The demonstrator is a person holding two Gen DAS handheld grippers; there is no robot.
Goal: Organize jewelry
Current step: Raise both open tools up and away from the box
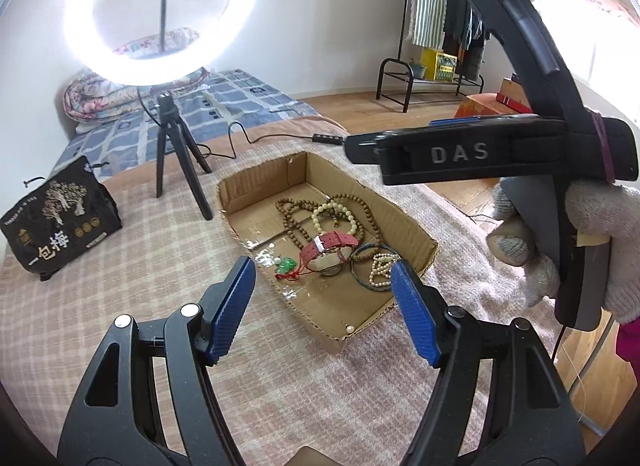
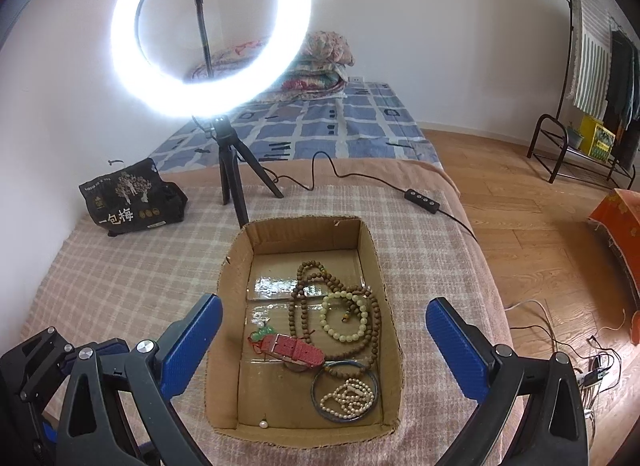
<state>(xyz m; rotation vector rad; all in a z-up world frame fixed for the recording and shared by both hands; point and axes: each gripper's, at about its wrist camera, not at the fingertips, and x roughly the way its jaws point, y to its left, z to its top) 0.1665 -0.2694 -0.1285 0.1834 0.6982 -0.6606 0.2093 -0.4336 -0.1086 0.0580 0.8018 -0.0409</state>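
A shallow cardboard box [image 2: 228, 366] [image 1: 416, 229] lies on the checked blanket. In it are a long brown bead necklace [image 2: 298, 298] [image 1: 289, 213], a pale bead bracelet [image 2: 362, 316] [image 1: 340, 206], a red watch [image 2: 296, 348] [image 1: 332, 244], a green pendant on red cord [image 2: 262, 333] [image 1: 286, 266], a dark bangle [image 2: 320, 402] [image 1: 360, 278], a small pearl string [image 2: 350, 396] [image 1: 382, 268] and a loose pearl [image 2: 263, 424] [image 1: 350, 328]. My left gripper [image 1: 322, 306] is open and empty above the box's near left side. My right gripper [image 2: 324, 340] is open and empty above the box.
A lit ring light on a black tripod [image 2: 234, 177] [image 1: 176, 161] stands behind the box. A black printed bag [image 2: 132, 197] [image 1: 60, 221] lies at the left. A cable with a remote [image 2: 420, 197] runs along the bed. Wooden floor [image 2: 540, 234] lies at the right.
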